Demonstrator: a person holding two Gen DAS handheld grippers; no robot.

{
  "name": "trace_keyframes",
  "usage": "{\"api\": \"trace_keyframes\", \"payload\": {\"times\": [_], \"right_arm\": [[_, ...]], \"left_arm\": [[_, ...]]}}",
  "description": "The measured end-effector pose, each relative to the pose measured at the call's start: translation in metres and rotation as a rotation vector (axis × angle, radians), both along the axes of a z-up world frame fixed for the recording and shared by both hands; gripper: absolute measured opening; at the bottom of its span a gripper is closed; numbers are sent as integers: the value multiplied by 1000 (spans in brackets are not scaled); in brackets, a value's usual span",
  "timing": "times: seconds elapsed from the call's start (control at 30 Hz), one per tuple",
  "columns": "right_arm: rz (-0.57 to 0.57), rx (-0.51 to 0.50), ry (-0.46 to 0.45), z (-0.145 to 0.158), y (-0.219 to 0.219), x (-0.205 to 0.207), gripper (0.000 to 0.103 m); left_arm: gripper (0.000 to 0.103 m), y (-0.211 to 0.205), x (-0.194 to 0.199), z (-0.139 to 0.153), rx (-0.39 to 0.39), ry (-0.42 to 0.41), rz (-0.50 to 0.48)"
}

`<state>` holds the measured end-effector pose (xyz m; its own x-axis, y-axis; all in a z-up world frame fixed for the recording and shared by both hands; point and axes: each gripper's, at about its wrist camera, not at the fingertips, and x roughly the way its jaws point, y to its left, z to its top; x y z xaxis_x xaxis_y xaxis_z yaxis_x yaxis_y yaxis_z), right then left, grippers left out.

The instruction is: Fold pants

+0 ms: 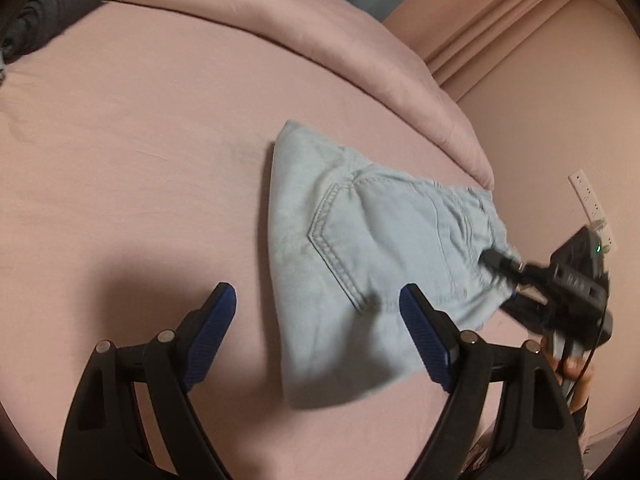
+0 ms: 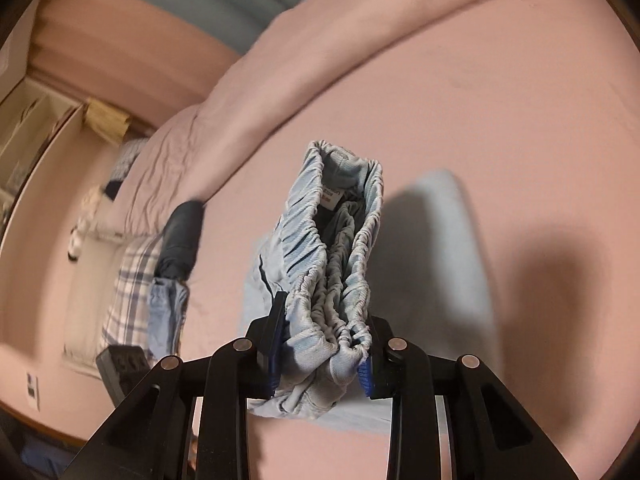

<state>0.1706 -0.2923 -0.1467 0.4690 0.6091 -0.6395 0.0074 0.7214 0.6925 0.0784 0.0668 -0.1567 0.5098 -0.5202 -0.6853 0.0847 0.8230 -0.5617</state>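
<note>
Pants: light blue denim-like cloth pants, matt, stitched seams, gathered elastic waistband.
Bedsheet: pink cloth bedsheet, matt, faintly creased.
Grippers: matt black plastic; ribbed blue pads; shiny metal pins.

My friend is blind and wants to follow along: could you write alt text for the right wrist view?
The right gripper is shut on the gathered elastic waistband of light blue pants, lifting it above a pink bed. A white label shows inside the waistband, and a dark garment lies at the bed's far edge.
</note>
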Motion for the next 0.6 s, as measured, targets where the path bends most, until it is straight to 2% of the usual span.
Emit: {"api": "trace_keyframes", "payload": {"times": [0.1,0.17,0.23,0.27,0.33,0.37,0.4,0.47,0.53,0.57,0.6], "right_arm": [[-31,18,60,-23,-14,-7,31],[-56,31,69,-30,-22,-10,31],[-50,-15,67,-37,-24,-9,31],[-16,-74,84,-44,-20,-5,31],[21,-93,105,-48,-19,-1,31],[26,-96,105,-44,-20,-2,34],[34,-133,105,-35,-20,-3,42],[16,-208,79,-18,-23,-8,50],[-35,-349,11,8,-22,-18,51],[-57,-430,-61,24,-18,-23,51],[-48,-456,-118,33,-12,-25,51]], "left_arm": [[84,-6,19,-3,20,18,-11],[84,-8,28,-6,39,25,-17],[84,-7,24,-11,66,38,-24],[84,-7,25,-13,83,43,-23],[84,-6,26,-10,111,34,-14],[84,-4,24,-7,120,17,-13],[84,-3,20,-1,144,-6,-9],[84,-7,14,11,204,-63,-20],[82,-19,10,22,271,-128,-43],[82,-27,5,24,282,-149,-72],[82,-38,3,27,276,-165,-108]]}}
